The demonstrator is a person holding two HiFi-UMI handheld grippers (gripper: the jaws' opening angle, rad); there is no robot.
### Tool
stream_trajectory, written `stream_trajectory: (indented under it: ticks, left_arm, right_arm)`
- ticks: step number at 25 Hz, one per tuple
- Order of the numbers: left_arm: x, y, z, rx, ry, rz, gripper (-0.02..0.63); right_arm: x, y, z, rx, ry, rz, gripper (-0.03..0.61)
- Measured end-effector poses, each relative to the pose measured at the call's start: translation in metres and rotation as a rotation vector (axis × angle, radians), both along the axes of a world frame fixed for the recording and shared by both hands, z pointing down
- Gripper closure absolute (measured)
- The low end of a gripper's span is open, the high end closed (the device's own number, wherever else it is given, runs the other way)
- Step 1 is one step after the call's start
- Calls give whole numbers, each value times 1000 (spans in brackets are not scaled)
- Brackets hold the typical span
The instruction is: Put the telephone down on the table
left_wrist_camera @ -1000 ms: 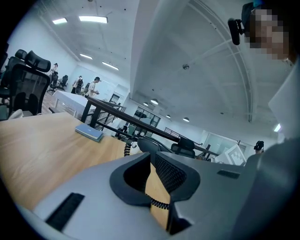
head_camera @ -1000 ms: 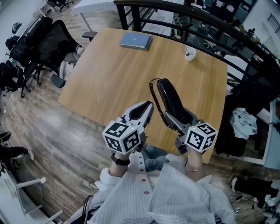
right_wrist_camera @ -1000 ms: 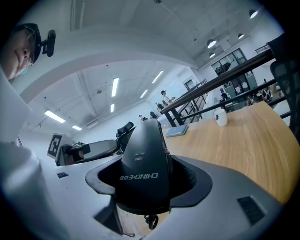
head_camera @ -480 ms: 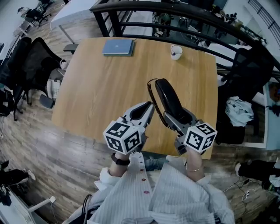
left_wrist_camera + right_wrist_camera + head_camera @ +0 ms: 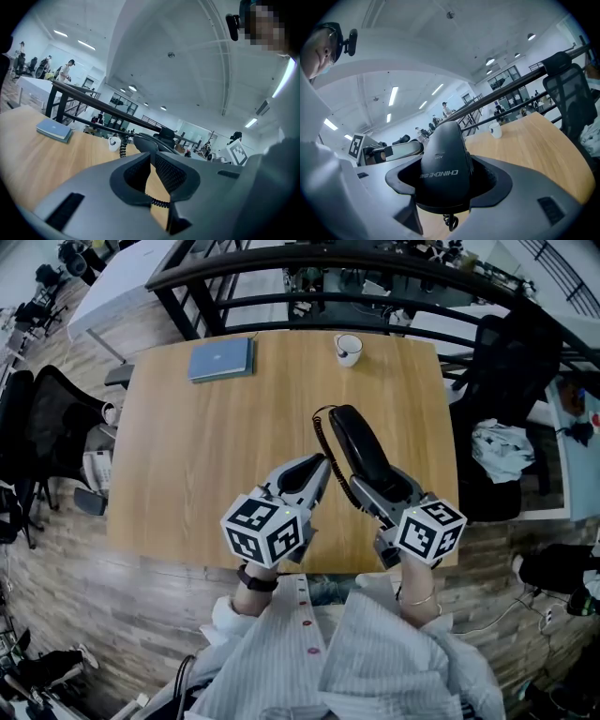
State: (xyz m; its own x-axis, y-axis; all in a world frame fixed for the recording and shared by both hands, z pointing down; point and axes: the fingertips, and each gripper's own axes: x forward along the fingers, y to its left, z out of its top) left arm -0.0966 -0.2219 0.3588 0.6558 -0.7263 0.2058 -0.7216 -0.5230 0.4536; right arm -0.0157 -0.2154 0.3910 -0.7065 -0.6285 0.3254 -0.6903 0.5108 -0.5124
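Observation:
A black telephone handset (image 5: 361, 448) with a coiled cord (image 5: 330, 454) is held above the near part of the wooden table (image 5: 206, 456). My right gripper (image 5: 377, 495) is shut on the handset's lower end, and in the right gripper view the handset (image 5: 443, 157) fills the space between the jaws. My left gripper (image 5: 316, 472) hovers just left of the handset, jaws closed together and empty. In the left gripper view the handset (image 5: 151, 142) and its cord show just past the left gripper (image 5: 151, 165).
A blue book (image 5: 220, 360) lies at the table's far left and a white cup (image 5: 348, 349) stands at the far edge. A black railing (image 5: 328, 261) runs behind the table. Black chairs (image 5: 502, 371) stand to the right and left (image 5: 42, 442).
The head view has shifted, so the table now sits more squarely in view. Both grippers and the handset keep the same pose relative to each other.

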Motion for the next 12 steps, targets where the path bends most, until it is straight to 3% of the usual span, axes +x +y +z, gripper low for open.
stream_trajectory:
  ticks: [12]
  left_arm:
    - [20,-12,32,-71,-26,78,572]
  right_arm:
    - [3,-7,47,-80,55,36,265]
